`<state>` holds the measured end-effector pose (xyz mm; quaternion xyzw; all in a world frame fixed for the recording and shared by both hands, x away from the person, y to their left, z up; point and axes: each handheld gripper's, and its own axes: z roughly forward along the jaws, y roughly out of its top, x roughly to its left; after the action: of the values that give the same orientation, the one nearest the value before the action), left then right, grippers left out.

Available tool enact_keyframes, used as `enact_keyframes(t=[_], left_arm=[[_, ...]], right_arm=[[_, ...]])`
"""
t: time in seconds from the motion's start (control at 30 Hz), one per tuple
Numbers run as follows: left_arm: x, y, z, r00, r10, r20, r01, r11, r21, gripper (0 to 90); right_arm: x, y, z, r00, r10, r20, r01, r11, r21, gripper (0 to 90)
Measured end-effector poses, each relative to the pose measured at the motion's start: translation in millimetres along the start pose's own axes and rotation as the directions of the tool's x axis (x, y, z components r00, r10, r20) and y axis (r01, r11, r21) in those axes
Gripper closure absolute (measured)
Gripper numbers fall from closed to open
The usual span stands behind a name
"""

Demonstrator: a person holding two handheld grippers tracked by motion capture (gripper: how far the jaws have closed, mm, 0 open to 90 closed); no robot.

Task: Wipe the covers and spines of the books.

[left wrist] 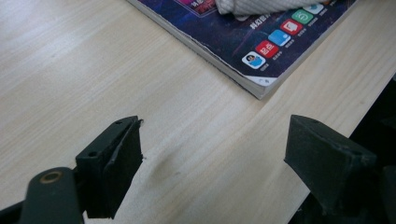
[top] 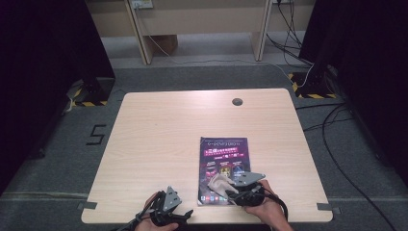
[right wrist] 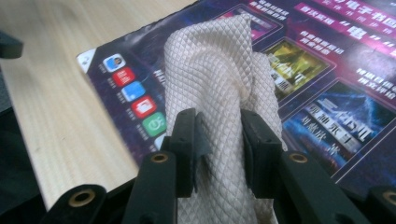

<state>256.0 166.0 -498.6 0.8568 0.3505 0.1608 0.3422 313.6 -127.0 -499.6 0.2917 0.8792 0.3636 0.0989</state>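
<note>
A dark purple magazine (top: 223, 166) lies flat on the wooden table (top: 159, 144), right of the middle near the front. A bunched cream cloth (right wrist: 215, 84) rests on the magazine's (right wrist: 327, 84) cover, pinched between the two black jaws of my right gripper (right wrist: 217, 140), which is shut on it. In the high view that gripper (top: 231, 188) sits over the magazine's near end, and the cloth (top: 217, 183) pokes out to its left. My left gripper (left wrist: 212, 144) hovers open over bare wood beside the magazine's corner (left wrist: 261, 86), at the front edge (top: 180, 214).
A round cable hole (top: 237, 101) sits near the table's far edge. Black cables (top: 337, 139) trail across the grey floor on the right. Dark curtains flank both sides, and wooden desk legs (top: 144, 38) stand behind.
</note>
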Motion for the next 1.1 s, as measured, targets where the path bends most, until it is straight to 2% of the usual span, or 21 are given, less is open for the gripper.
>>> enact_keyframes(t=[0.07,0.3,0.37,0.6,0.7,0.77,0.87,0.9,0.97,1.1], left_arm=[[-0.1,-1.2,0.7,1.0,0.002,-0.001,-0.002,1.0,0.004,18.1],[-0.7,-1.4,0.5,1.0,0.007,0.003,-0.007,0.9999,0.013,18.1],[-1.0,-0.4,0.4,1.0,0.005,0.004,-0.005,1.0,0.003,18.1],[-1.3,-0.6,0.8,0.9999,0.011,0.008,-0.011,0.9999,0.006,18.1],[-0.8,-0.7,0.5,1.0,0.009,0.002,-0.009,0.9999,0.01,18.1],[-1.0,-0.1,0.7,1.0,0.008,0.003,-0.008,1.0,0.002,18.2],[-1.2,-1.0,1.6,0.9999,0.011,0.005,-0.011,0.9999,0.01,18.1],[-1.7,-1.0,1.9,0.9999,0.011,0.002,-0.011,0.9999,0.011,18.2],[-2.0,-0.4,1.9,0.9999,0.012,0.004,-0.012,0.9999,0.009,18.1],[-2.9,-1.1,2.7,0.9998,0.019,0.007,-0.019,0.9997,0.016,18.1]], right_arm=[[1.2,-1.9,-1.8,0.9999,-0.009,-0.006,0.009,1.0,0.0,69.1],[-3.0,-5.8,-3.6,0.9998,0.007,-0.017,-0.007,1.0,-0.012,66.8],[-4.0,-6.4,-3.8,0.9998,0.01,-0.017,-0.011,1.0,-0.014,65.9],[-15.1,-7.1,-5.2,0.9993,0.029,0.022,-0.028,0.999,-0.019,64.9],[-23.0,-4.6,-3.2,0.998,0.031,0.055,-0.03,0.999,-0.022,64.5],[-28.7,-1.9,0.1,0.9958,0.044,0.081,-0.041,0.999,-0.033,64.4],[-34.0,1.5,3.0,0.9946,0.053,0.09,-0.05,0.998,-0.032,64.0],[-38.5,3.5,5.8,0.9921,0.06,0.11,-0.056,0.998,-0.042,63.8],[-41.0,4.5,6.9,0.9918,0.066,0.109,-0.062,0.997,-0.044,63.4],[-52.0,8.0,10.5,0.9867,0.086,0.138,-0.079,0.995,-0.054,61.9]])
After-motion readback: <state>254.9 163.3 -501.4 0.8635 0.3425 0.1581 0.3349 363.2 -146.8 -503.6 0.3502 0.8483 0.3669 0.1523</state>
